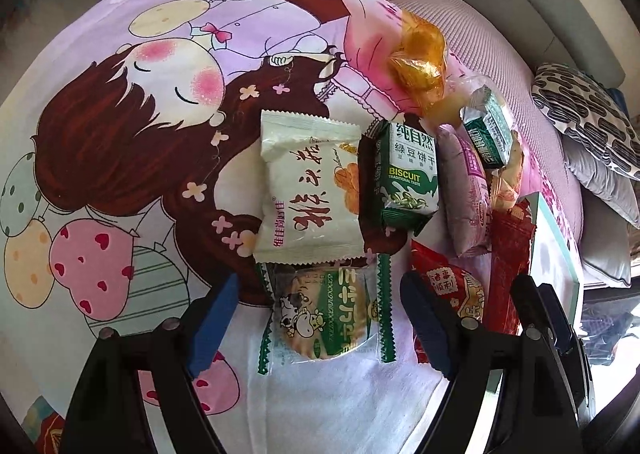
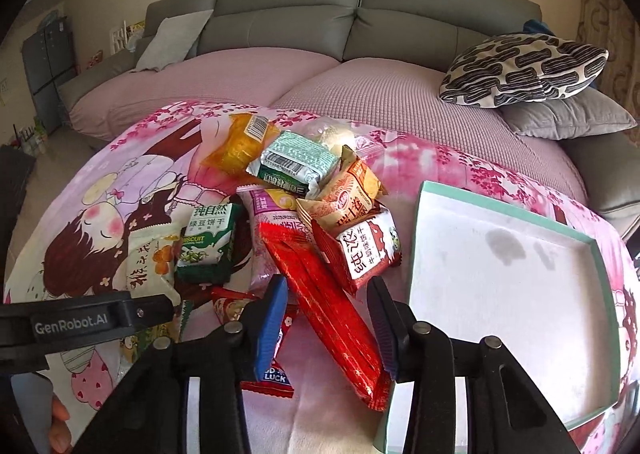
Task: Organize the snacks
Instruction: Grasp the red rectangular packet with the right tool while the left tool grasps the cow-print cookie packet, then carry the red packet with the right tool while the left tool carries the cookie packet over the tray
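Observation:
My left gripper [image 1: 320, 318] is open and points down over a clear packet with a round cracker [image 1: 324, 318], one finger on each side and neither pad touching it. Beyond it lie a white packet with red characters [image 1: 308, 190] and a green biscuit packet [image 1: 408, 170]. My right gripper [image 2: 326, 318] straddles a long red packet [image 2: 332, 314] that lies slanted against the snack pile; small gaps show at both pads. Behind it sit a red-and-white packet [image 2: 360, 250], a tan packet [image 2: 348, 194] and an orange packet [image 2: 240, 146].
A shallow white tray with a teal rim [image 2: 424, 238] lies just right of the pile, with nothing in it. Everything rests on a pink cartoon cloth [image 1: 120, 134] over a table. A grey sofa [image 2: 360, 14] with patterned cushions [image 2: 520, 70] stands behind. A person's fingers [image 2: 60, 426] show at lower left.

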